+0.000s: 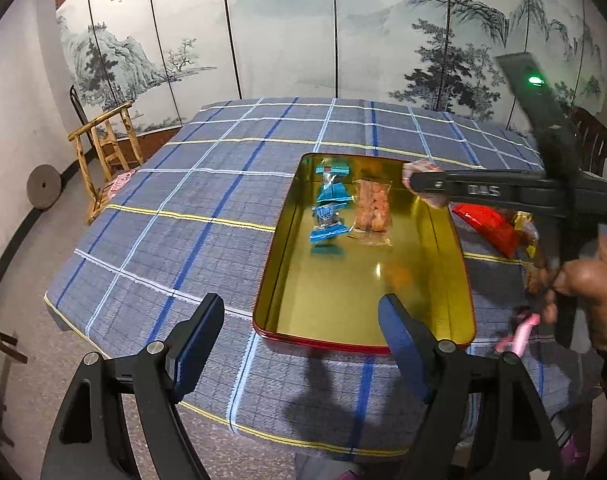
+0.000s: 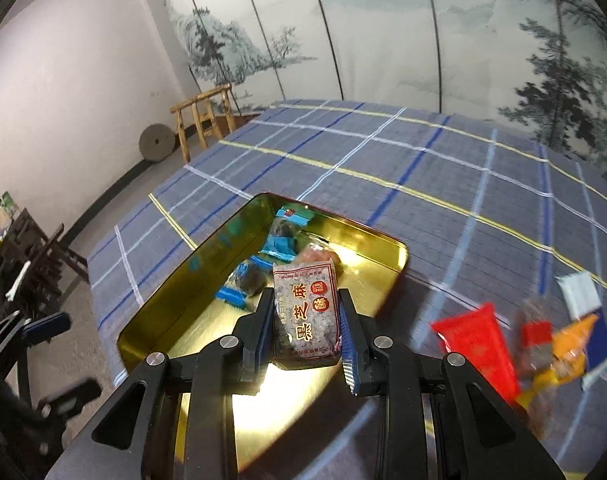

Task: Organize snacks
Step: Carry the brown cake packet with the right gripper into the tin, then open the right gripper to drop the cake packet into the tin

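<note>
A gold tin tray with a red rim point(image 1: 363, 292) point(image 2: 207, 280) lies on the plaid tablecloth. In it lie two blue-wrapped candies point(image 1: 329, 210) point(image 2: 281, 240) and an orange snack packet point(image 1: 373, 208). My right gripper point(image 2: 307, 312) is shut on a grey sesame-cake packet point(image 2: 309, 320) and holds it over the tray; it also shows in the left wrist view point(image 1: 419, 180). My left gripper point(image 1: 303, 348) is open and empty, above the tray's near left corner.
Loose snacks lie right of the tray: a red packet point(image 1: 487, 228) point(image 2: 475, 348), an orange one point(image 2: 563, 356) and a white one point(image 2: 579, 296). A wooden chair point(image 1: 107, 152) stands at the table's far left. A painted screen backs the table.
</note>
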`<state>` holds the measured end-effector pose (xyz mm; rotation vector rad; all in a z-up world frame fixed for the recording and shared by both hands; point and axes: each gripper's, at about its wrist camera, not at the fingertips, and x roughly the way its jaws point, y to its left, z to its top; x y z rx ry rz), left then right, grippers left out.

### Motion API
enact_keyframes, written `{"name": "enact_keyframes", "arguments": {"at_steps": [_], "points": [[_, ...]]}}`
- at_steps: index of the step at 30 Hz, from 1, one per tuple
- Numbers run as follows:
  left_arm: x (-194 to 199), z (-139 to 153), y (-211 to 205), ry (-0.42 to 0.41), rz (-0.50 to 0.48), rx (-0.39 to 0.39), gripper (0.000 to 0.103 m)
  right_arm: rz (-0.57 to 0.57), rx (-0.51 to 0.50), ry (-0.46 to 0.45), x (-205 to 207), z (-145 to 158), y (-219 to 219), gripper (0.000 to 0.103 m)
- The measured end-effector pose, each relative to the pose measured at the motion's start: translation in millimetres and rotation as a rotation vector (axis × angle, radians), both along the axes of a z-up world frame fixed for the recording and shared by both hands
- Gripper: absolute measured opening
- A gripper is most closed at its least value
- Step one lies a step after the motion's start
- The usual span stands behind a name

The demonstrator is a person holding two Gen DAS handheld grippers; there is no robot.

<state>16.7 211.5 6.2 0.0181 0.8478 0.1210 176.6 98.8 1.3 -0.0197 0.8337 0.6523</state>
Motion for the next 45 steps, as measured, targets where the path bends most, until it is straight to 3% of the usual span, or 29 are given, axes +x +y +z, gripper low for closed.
{"name": "enact_keyframes", "arguments": {"at_steps": [16, 28, 38, 41, 45], "points": [[6.1, -15.2, 10.7, 0.024, 0.016, 0.053, 0.077, -0.019, -0.072, 0.053, 37.9, -34.2, 34.1, 0.03], [4.7, -14.7, 11.5, 0.022, 0.018, 0.057, 0.078, -0.04, -0.034, 0.017, 31.2, -21.5, 29.4, 0.031], [-1.8, -4.3, -8.2, 0.005, -0.015, 0.091, 0.08, -0.02, 0.072, -0.079, -23.1, 12.8, -11.4, 0.037], [-3.3, 0.3, -16.8, -0.001, -0.035, 0.097, 0.08, -0.042, 0.089, -0.117, -50.1, 16.4, -43.4, 0.044], [-4.3, 7.6, -36.5, -0.006, -0.1, 0.092, 0.081, -0.138, 0.035, -0.174, -86.4, 9.0, -105.7, 0.053]]}}
